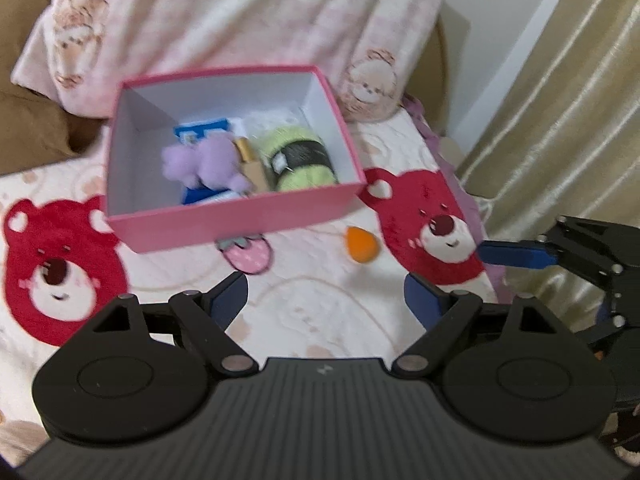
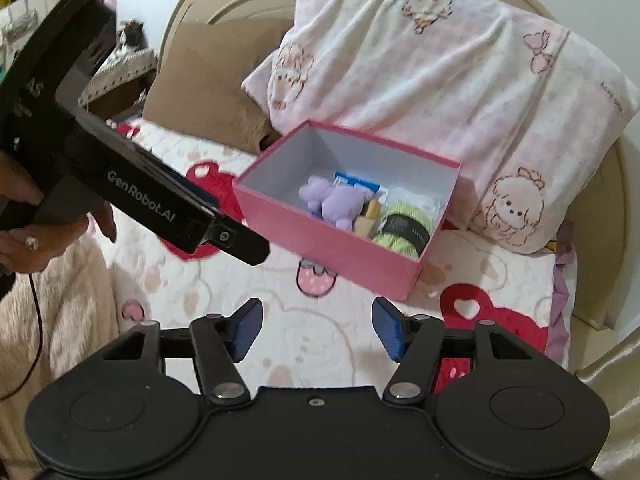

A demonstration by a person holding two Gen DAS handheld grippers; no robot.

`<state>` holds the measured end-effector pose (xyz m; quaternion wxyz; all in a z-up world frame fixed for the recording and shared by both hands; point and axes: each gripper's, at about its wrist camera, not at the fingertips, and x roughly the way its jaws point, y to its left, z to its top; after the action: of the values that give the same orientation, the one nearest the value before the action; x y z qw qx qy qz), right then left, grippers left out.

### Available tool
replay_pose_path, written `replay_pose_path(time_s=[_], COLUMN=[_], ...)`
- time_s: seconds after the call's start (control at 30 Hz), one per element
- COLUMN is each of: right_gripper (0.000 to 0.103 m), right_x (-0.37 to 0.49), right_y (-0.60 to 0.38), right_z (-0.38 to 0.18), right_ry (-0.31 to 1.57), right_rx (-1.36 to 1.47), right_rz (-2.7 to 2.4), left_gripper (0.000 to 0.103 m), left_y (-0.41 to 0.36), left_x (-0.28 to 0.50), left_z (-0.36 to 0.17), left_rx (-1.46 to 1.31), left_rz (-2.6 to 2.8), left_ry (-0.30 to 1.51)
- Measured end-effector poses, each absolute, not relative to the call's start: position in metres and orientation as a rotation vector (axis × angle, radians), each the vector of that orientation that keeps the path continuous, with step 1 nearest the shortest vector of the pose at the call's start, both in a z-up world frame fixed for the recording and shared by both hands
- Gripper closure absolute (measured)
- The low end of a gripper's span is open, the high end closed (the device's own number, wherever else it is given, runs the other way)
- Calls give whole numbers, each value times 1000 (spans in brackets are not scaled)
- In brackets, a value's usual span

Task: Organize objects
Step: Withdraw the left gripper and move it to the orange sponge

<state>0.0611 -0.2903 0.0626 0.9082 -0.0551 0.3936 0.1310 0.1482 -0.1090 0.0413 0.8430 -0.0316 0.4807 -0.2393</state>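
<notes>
Pink box (image 1: pixel 236 216) on the bed; the blue packet (image 1: pixel 202 130) inside is half hidden by the purple plush (image 1: pixel 208 160), and an orange sponge (image 1: pixel 360 246) lies just right of the box. Left hand-held gripper (image 1: pixel 326 300) spread, empty. Right wrist view: the box's near wall cuts off the green yarn (image 2: pixel 404 228); the pillow (image 2: pixel 440 92) is behind the box. Right hand-held gripper (image 2: pixel 316 330) spread, empty.

The left gripper (image 1: pixel 324 300) is open and empty. Ahead sits an open pink cardboard box (image 1: pixel 240 220), with a small orange teardrop sponge (image 1: pixel 361 247) beside it.

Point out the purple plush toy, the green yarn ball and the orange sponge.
purple plush toy (image 2: pixel 338 202): right wrist view, its body.
green yarn ball (image 1: pixel 301 159): left wrist view, its dark label band.
orange sponge (image 1: pixel 361 245): left wrist view, its middle.
</notes>
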Motion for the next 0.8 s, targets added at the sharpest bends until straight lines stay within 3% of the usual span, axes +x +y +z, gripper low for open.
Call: replay_pose_path(time_s=[0.53, 0.8], right_gripper=[31, 27], right_x=[116, 145], right_y=[-317, -320], right_z=[-23, -69], right_ry=[864, 854], right_rx=[-196, -233], right_rz=[329, 223], left_gripper=[22, 30], left_y=[-152, -154], left_x=[178, 191], left_z=[-50, -87], left_rx=[-223, -280], left_rz=[-576, -615], left_ry=[1003, 917])
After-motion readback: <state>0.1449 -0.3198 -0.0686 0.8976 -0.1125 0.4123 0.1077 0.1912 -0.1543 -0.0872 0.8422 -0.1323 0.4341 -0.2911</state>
